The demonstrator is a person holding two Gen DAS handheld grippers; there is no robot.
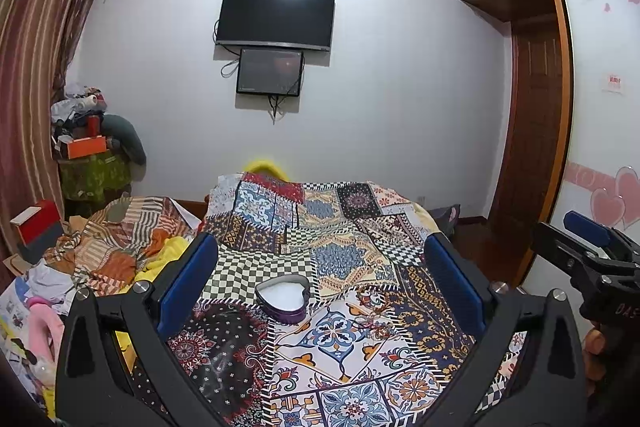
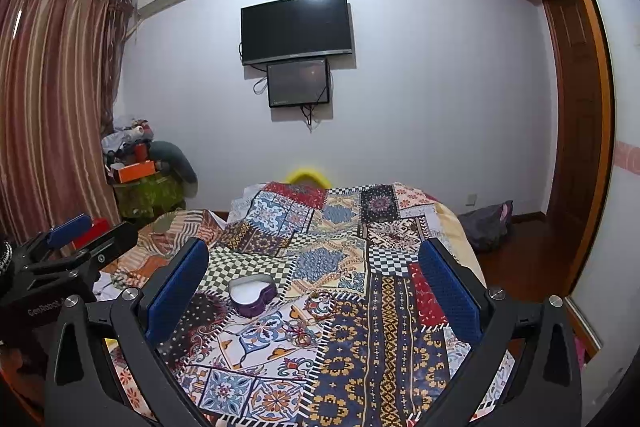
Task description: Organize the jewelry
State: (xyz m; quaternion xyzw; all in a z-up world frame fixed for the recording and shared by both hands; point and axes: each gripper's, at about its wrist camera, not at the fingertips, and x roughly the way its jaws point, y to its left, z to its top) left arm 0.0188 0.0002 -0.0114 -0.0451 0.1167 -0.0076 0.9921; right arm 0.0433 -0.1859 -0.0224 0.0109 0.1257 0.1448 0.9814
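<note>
A purple heart-shaped jewelry box [image 1: 282, 299] with a white lining lies open on the patchwork bedspread [image 1: 360, 367]; it also shows in the right wrist view [image 2: 253, 294]. Thin rings or bracelets [image 1: 376, 311] lie to its right on the cloth, hard to tell from the pattern; in the right wrist view they show as jewelry pieces [image 2: 316, 311]. My left gripper [image 1: 320, 279] is open and empty, hovering above the bed with the box between its fingers' line of sight. My right gripper [image 2: 316, 275] is open and empty, to the right of the left one.
A heap of clothes and striped cloth [image 1: 112, 251] lies left of the bed, with a red box [image 1: 38, 227] near the curtain. A cluttered stand [image 1: 92, 163] is in the far left corner. A wardrobe [image 1: 532, 147] stands at right.
</note>
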